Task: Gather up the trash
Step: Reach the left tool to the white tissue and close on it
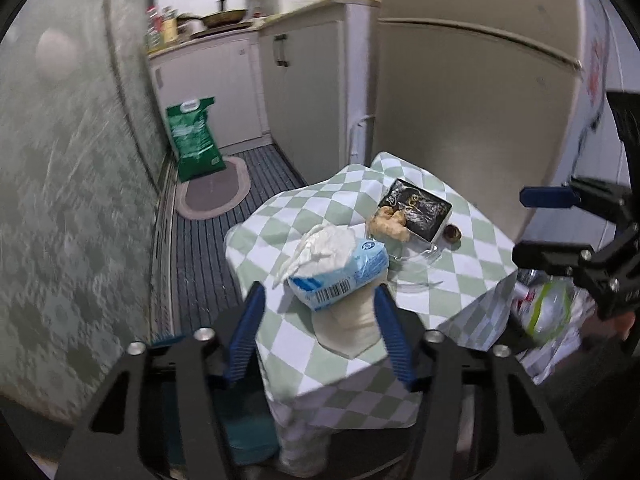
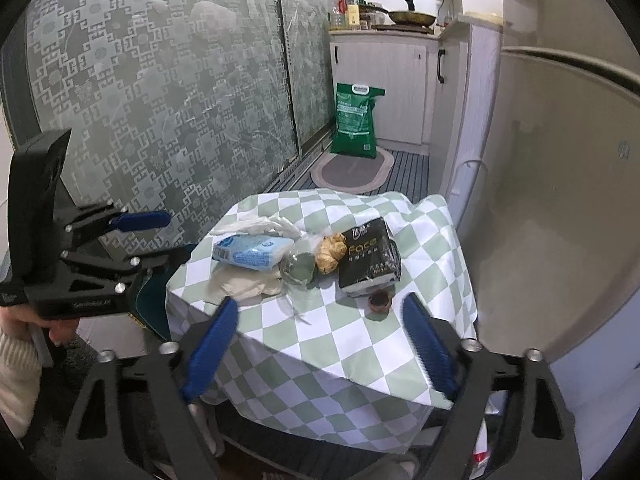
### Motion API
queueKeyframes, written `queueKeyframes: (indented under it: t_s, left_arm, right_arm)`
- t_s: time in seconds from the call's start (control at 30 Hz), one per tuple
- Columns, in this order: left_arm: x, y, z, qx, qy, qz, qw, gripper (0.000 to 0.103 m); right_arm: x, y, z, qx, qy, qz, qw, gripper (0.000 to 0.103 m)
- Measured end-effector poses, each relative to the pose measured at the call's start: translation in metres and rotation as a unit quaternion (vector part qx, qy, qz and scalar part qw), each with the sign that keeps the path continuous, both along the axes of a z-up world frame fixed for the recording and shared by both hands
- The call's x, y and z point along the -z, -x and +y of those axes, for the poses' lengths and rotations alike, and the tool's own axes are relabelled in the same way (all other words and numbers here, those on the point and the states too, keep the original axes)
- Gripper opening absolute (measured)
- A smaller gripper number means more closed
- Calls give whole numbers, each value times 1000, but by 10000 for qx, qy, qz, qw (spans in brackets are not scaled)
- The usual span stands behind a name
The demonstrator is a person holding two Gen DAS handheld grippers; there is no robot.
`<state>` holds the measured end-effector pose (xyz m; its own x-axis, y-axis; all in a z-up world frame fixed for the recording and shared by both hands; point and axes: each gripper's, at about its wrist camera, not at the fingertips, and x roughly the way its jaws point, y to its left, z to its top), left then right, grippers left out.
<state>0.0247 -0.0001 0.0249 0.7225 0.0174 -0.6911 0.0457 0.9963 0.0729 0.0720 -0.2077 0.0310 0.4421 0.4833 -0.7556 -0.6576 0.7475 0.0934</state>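
A small table under a green-and-white checked cloth carries the litter. On it lie a blue tissue pack, a crumpled white tissue, a crumpled beige paper, a clear plastic wrap, a ginger root, a black tissue pack and a small brown cap. My left gripper is open, straddling the beige paper without pinching it. My right gripper stands open over the cloth's near corner.
A bag with a plastic bottle hangs by the table's right side. A green sack and an oval mat sit on the floor beyond. Patterned glass doors run along the left, a fridge on the right. A hand grips the left tool.
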Motion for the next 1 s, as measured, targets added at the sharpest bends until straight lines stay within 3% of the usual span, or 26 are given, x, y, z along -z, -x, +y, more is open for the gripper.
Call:
queueKeyframes:
  t_s: [0.1,0.2,0.4,0.57,0.63,1.0]
  left_arm:
    - [-1,-8,-3,405,-156,110,9990,53]
    - [3,-18,-5,691,-378,302,9964,45]
    - [10,-34,-2,828,-491,480,9942,39]
    - [15,-41,0,882,-383,522,9940,33]
    - [16,-43,0,862,-400,507,9942,25]
    - [12,-49,8,853,-6,408,9955,2]
  right_arm:
    - [4,0,-3,-7,-77,133,9999,78]
    - [5,-4,-6,-42,-370,400,9985,71]
    - [12,-7,2,-178,-562,717,9957,59]
    - [17,-9,7,-219,-559,832,9947,53]
    - [18,-10,9,-220,-579,886,9941,49]
    - [30,-30,19,-214,-473,1200,9914,34]
